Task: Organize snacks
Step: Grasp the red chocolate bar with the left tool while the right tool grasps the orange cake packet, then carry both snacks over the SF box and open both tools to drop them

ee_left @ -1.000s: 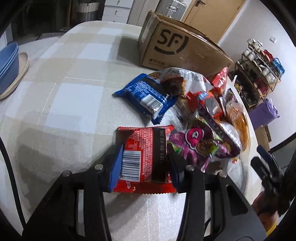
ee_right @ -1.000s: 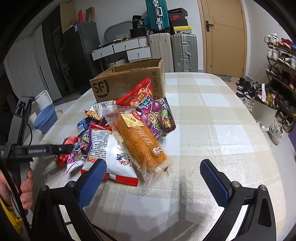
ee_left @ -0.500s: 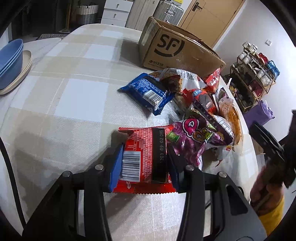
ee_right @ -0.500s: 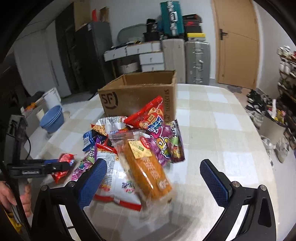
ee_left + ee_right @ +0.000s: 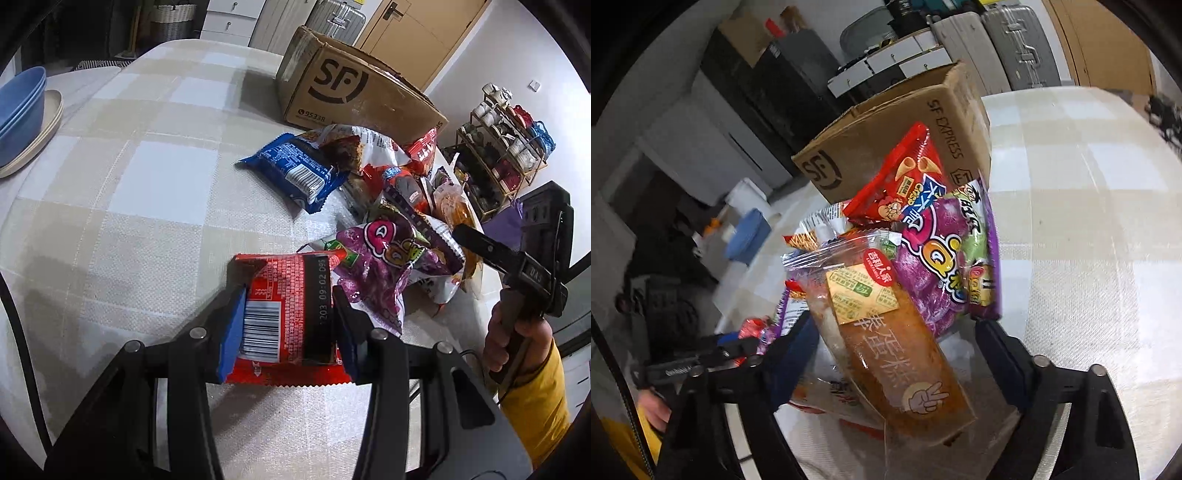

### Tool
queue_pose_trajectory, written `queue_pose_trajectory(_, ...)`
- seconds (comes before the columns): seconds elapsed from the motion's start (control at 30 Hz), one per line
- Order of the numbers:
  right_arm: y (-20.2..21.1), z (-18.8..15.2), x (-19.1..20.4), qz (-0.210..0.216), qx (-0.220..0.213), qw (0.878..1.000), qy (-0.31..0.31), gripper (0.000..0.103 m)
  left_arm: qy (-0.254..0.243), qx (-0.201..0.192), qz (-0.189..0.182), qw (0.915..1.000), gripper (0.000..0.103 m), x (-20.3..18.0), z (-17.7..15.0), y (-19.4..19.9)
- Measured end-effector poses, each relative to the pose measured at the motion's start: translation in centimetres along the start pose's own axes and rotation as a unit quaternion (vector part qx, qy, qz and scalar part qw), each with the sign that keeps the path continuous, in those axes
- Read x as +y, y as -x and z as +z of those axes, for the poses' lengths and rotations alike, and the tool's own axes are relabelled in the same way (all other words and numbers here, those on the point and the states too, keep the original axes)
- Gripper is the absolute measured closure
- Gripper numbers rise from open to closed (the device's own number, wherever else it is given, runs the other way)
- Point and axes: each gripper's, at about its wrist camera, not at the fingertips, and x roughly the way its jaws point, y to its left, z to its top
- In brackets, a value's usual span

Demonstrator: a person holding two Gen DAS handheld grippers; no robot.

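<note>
Two tools work over one checked worktop point(image 5: 155, 177) that carries an open SF cardboard box point(image 5: 347, 92) at its far side and a heap of snack packets just in front of it. By size, the box comes first; it looks the likely place for the snacks, though that is a guess.

Next is the long clear-wrapped orange cake point(image 5: 886, 343), lying on top of the heap with its near end toward the right tool point(image 5: 890, 347). That tool's jaws are closing with the cake between them, and the pads do not yet seem to press on it. The cake looks soft and crushable inside a slick film, so a gentle hold across its middle, not on the loose sealed ends, should suit it.

Behind it lie a purple candy bag point(image 5: 942, 266) and a red cone-snack bag point(image 5: 905, 184), both puffy and light, likely to slide. A blue packet point(image 5: 295, 170) lies at the heap's left edge in the left wrist view.

Smallest is the flat red packet point(image 5: 284, 310), clenched in the left tool point(image 5: 288, 325) across its width, low over the worktop. It is thin, light and crinkly, and the grip near its lower end looks secure.
</note>
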Motion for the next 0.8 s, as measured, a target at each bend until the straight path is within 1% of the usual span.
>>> queue_pose_trajectory(0.03,0.0,-0.1,-0.2,0.009,0.003,1.000,-0.005,0.040,0.001,0.001,0.000,1.0000,0.062,0.0,0.0,0.0)
queue_pose_trajectory(0.07,-0.1,-0.2,-0.3,0.029,0.006,0.999,-0.011,0.049,0.001,0.000,0.001,1.0000,0.062,0.0,-0.1,0.0)
queue_pose_trajectory(0.1,-0.1,-0.4,-0.4,0.031,0.009,0.999,-0.015,0.053,0.001,0.001,0.001,1.0000,0.062,0.0,-0.1,0.1)
queue_pose_trajectory(0.13,0.0,-0.6,-0.3,0.024,0.012,1.000,-0.014,0.056,0.001,0.002,0.001,1.0000,0.062,-0.1,-0.1,0.1)
queue_pose_trajectory(0.23,0.4,-1.3,-0.2,0.031,0.008,0.999,-0.024,0.064,0.001,0.002,0.001,1.0000,0.062,-0.1,-0.3,0.2)
queue_pose_trajectory(0.33,1.4,-1.8,0.6,0.024,-0.004,1.000,-0.019,0.065,0.001,-0.001,0.000,1.0000,0.062,-0.3,-0.5,0.6)
queue_pose_trajectory(0.43,2.0,-2.4,1.6,0.032,-0.017,0.999,-0.009,0.065,-0.004,-0.006,0.001,1.0000,0.062,-0.7,-0.6,1.1)
queue_pose_trajectory(0.63,5.1,-3.6,4.4,0.039,-0.057,0.998,0.011,0.065,-0.025,-0.019,0.002,0.9995,0.062,-2.1,-0.9,2.6)
queue_pose_trajectory(0.8,6.4,-4.6,6.4,0.047,-0.062,0.997,0.024,0.065,-0.041,-0.034,0.007,0.9986,0.062,-3.1,-1.2,4.0)
